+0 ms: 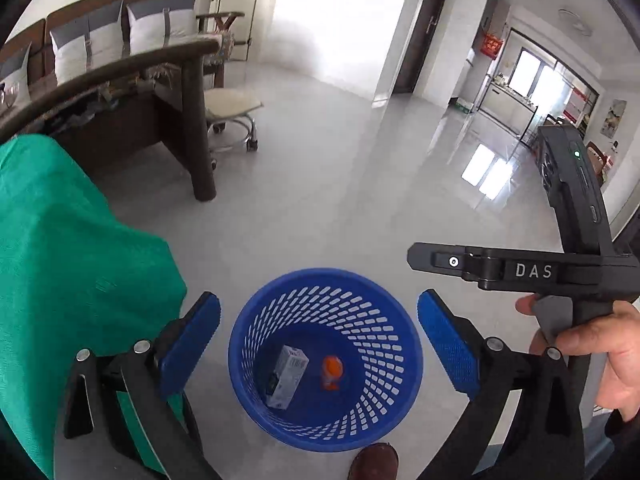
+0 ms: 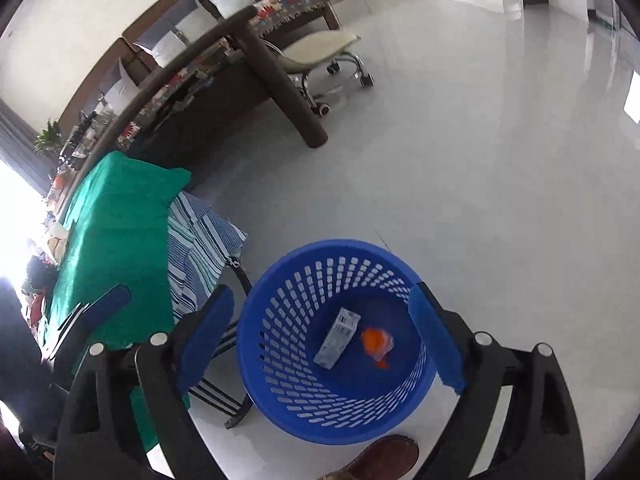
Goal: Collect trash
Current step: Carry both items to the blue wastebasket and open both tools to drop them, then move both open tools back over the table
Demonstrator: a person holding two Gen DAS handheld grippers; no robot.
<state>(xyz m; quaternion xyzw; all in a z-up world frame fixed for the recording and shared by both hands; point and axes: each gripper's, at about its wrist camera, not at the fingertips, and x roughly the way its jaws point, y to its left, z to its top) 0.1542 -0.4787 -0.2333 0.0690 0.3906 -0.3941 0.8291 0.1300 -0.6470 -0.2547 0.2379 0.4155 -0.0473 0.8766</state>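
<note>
Basket (image 1: 256, 364), blue and slotted, stands on the pale floor (image 1: 340, 200) straight below both my claws. My left claw (image 1: 319, 344) is released, nothing between its blue pads; my right claw (image 2: 322, 338) is likewise spread and empty. Inside the basket lie a small white carton (image 1: 287, 376) and, just beside it, an orange-capped scrap (image 1: 332, 372). Green cloth (image 1: 68, 264) hangs left of my left claw.

We see a blue basket (image 1: 400, 360) with small slot holes in rows. Inside it lie a white and grey box (image 1: 286, 376) and an orange wrapper (image 1: 332, 370). The cloth (image 2: 120, 232) is green, the towel (image 2: 200, 248) striped blue and white, the shoe (image 2: 384, 458) brown.
</note>
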